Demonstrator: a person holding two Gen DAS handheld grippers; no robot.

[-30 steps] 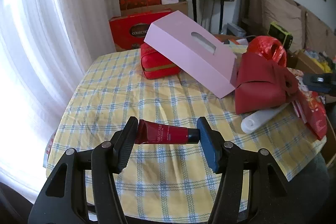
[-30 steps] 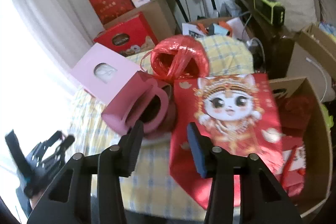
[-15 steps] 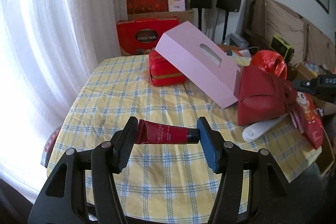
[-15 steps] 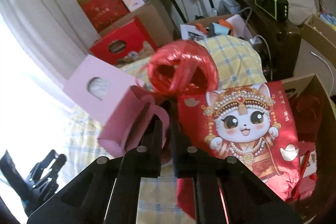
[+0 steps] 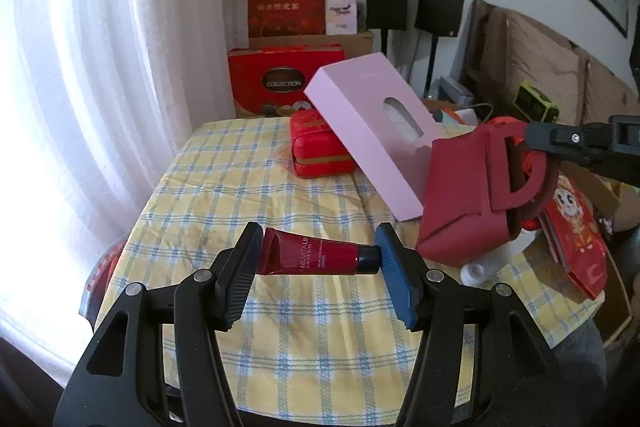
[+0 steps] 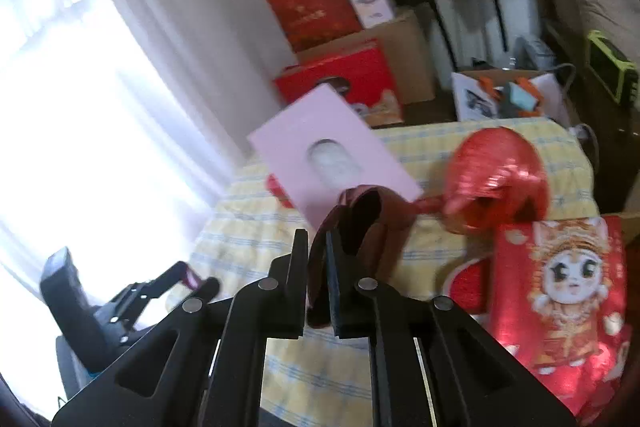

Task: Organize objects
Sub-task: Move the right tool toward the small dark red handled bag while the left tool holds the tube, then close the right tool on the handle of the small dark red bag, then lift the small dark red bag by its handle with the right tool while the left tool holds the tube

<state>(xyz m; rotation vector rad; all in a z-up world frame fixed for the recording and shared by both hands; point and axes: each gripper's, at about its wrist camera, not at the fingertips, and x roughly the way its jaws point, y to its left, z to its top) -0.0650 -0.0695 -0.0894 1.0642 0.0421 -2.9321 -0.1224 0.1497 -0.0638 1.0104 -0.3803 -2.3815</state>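
The left claw (image 5: 318,259) stands about half open with the red cream tube (image 5: 316,257) pinched end to end between its pads, held above the checked worktop (image 5: 240,195) well in front of the pink tissue box (image 5: 368,123). The right claw (image 6: 318,267) has just been closing and is now nearly shut on the handle of the dark red bag (image 5: 468,195), which sits against the low end of that box. The box leans, propped on the small red case (image 5: 316,151) behind it. If the bag is drawn away, I judge the box could slide or drop flat, perhaps knocking the red ribbon ball (image 6: 496,179) beside it. The tube, gripped only by its tips, could also pivot and slip out.
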